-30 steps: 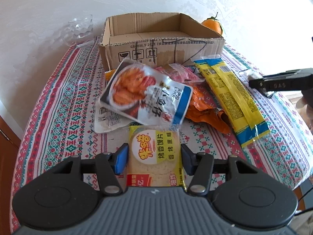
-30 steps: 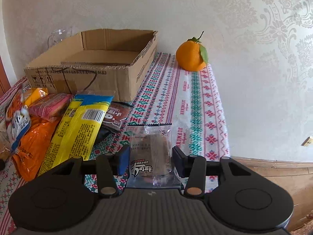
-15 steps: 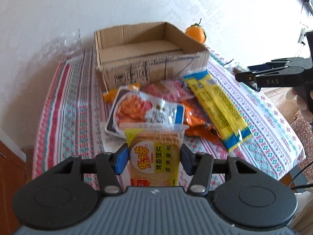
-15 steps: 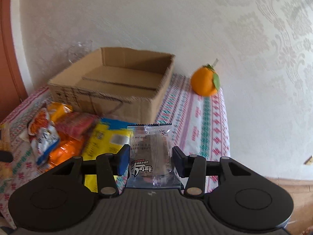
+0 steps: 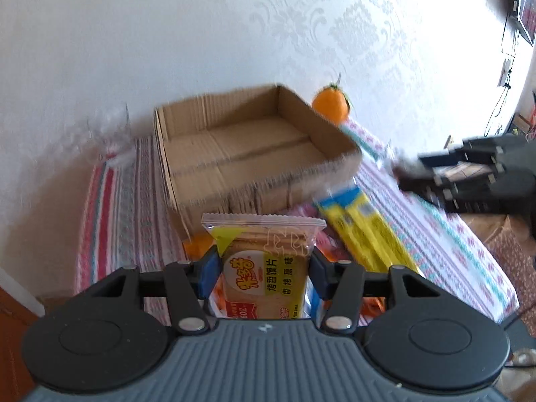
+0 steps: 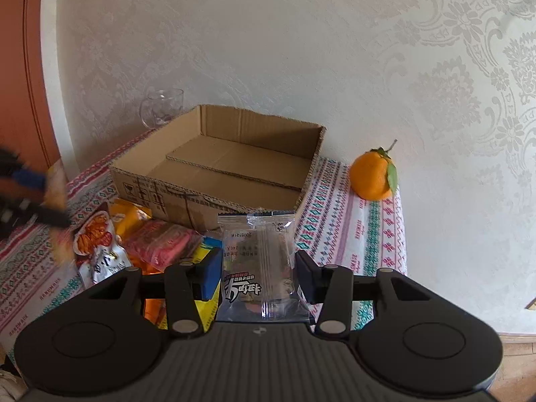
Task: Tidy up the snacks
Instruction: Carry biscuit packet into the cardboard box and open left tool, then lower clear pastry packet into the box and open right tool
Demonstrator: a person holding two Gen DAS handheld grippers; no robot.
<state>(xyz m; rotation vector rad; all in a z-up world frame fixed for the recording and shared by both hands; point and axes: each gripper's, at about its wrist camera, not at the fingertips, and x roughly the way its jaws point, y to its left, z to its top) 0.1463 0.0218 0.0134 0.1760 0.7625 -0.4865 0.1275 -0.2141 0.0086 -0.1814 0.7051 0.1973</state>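
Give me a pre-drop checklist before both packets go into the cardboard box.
1. Left gripper clamped on the yellow cracker packet: ok.
2. Right gripper clamped on the clear packet: ok.
3. Cardboard box open with bare floor: ok.
4. Either packet above the box opening: not ok, both short of the near wall.
5. Orange outside the box: ok.
6. Grippers apart from each other: ok.

Pale embossed wallpaper (image 6: 301, 33); patterned tablecloth (image 6: 351, 234)
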